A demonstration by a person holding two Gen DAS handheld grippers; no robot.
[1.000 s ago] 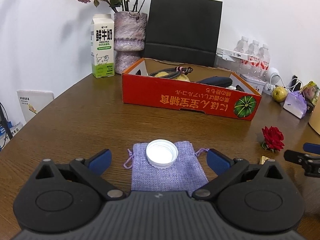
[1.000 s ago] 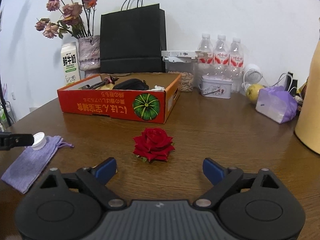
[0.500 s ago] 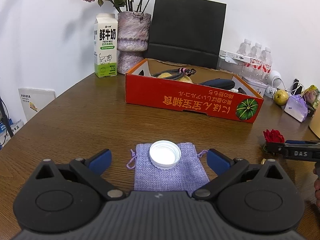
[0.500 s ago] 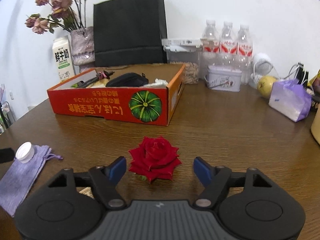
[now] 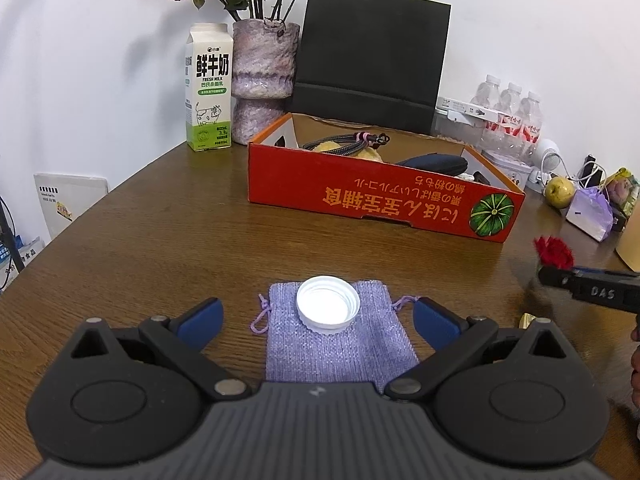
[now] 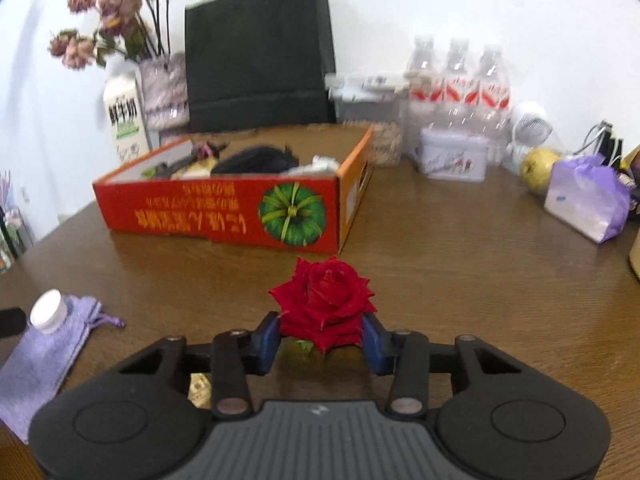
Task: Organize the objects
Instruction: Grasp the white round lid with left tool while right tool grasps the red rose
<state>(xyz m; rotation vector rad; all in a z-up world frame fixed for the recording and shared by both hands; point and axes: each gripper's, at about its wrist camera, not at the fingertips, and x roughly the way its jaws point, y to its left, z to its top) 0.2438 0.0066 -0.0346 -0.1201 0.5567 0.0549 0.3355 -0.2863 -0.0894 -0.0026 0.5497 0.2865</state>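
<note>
A red rose (image 6: 323, 300) sits between the blue pads of my right gripper (image 6: 323, 338), which is shut on it just above the wooden table. The rose also shows at the right edge of the left wrist view (image 5: 554, 252). My left gripper (image 5: 318, 320) is open, its fingers on either side of a purple cloth pouch (image 5: 336, 348) with a white bottle cap (image 5: 328, 305) lying on it. The pouch (image 6: 44, 356) and cap (image 6: 49, 314) also show at the left of the right wrist view. An open red cardboard box (image 5: 380, 196) with several items inside stands behind.
At the back stand a milk carton (image 5: 209, 88), a vase of dried flowers (image 5: 264, 80), a black paper bag (image 5: 368, 48) and water bottles (image 6: 460, 92). A tin (image 6: 454, 158), a pear (image 6: 538, 164) and a purple packet (image 6: 586, 198) lie at the right. A small gold item (image 6: 199, 390) lies under my right gripper.
My right gripper moved forward around the rose and closed on it. My left gripper stayed open over the pouch and cap, moving only slightly.
</note>
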